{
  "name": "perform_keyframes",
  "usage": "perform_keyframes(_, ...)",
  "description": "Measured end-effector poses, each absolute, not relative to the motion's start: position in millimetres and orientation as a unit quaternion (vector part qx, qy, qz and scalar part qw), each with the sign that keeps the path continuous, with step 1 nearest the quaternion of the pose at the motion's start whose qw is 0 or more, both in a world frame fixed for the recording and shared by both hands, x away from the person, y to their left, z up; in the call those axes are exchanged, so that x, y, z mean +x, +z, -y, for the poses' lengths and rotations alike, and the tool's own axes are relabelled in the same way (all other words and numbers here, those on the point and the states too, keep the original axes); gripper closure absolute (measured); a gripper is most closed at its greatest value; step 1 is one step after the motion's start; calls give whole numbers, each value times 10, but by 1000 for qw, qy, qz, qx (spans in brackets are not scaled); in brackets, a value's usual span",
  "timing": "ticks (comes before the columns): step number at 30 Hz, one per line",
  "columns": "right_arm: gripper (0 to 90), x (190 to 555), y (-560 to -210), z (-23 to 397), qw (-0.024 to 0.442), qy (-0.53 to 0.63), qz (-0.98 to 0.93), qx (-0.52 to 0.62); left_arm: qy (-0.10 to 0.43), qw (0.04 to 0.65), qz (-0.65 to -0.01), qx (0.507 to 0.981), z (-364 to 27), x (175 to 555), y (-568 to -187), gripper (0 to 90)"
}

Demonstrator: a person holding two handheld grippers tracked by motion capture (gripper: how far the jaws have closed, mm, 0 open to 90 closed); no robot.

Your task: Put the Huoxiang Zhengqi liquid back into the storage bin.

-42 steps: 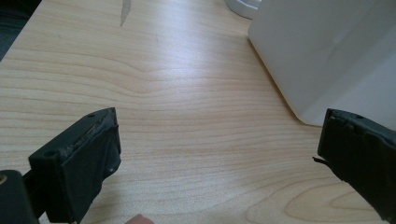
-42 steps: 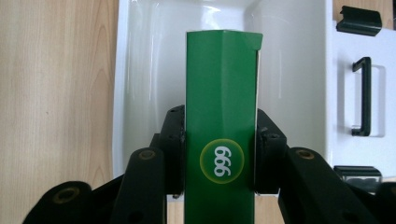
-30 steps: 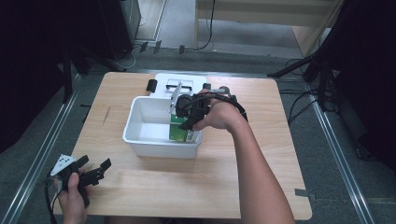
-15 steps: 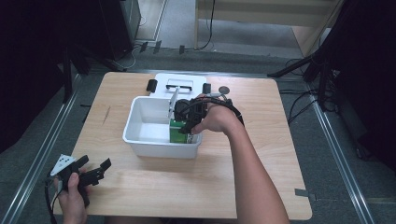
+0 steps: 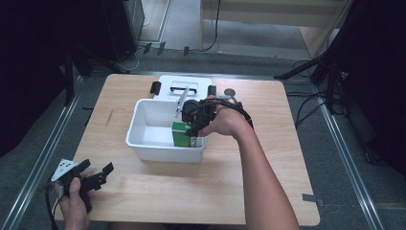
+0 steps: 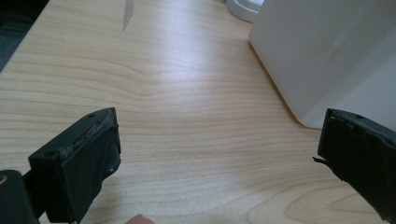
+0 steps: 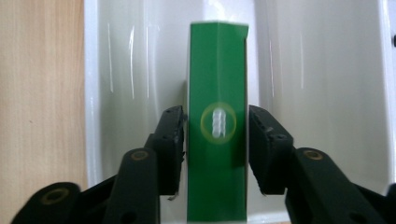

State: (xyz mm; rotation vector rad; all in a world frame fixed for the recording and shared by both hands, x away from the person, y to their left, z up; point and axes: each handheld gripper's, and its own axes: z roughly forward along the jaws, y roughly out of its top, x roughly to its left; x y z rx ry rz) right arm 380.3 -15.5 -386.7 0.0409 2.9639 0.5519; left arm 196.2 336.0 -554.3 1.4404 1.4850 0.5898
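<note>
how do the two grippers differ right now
The right gripper reaches into the white bin with the green carton between its jaws, which have just been opening. The left gripper rests near the table's front left corner, jaws wide apart and empty. Both have black jaws.

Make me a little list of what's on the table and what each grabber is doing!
table: light wooden top
bin: white tub mid-table
carton: green carton standing inside the tub
right gripper: jaws either side of the carton, just opened, small gaps showing
left gripper: wide open, nothing between its jaws, beside the tub
behind tub: white lid
</note>
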Motion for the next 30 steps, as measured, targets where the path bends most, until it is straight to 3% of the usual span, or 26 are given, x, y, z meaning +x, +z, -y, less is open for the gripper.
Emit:
perform_keyframes(3, 455, 3773, -3813, 190, 63, 191, -979, 31, 249, 479, -602, 588, -3359, 1948, -5540, 0)
perform_keyframes(13, 314, 3714, -3628, 391, 80, 251, -957, 119, 251, 481, -604, 584, -3359, 1946, -5540, 0)
perform_keyframes(30, 233, 3582, -3716, 989, 150, 333, -890, 272, 250, 479, -604, 585, -3364, 1947, -5541, 0)
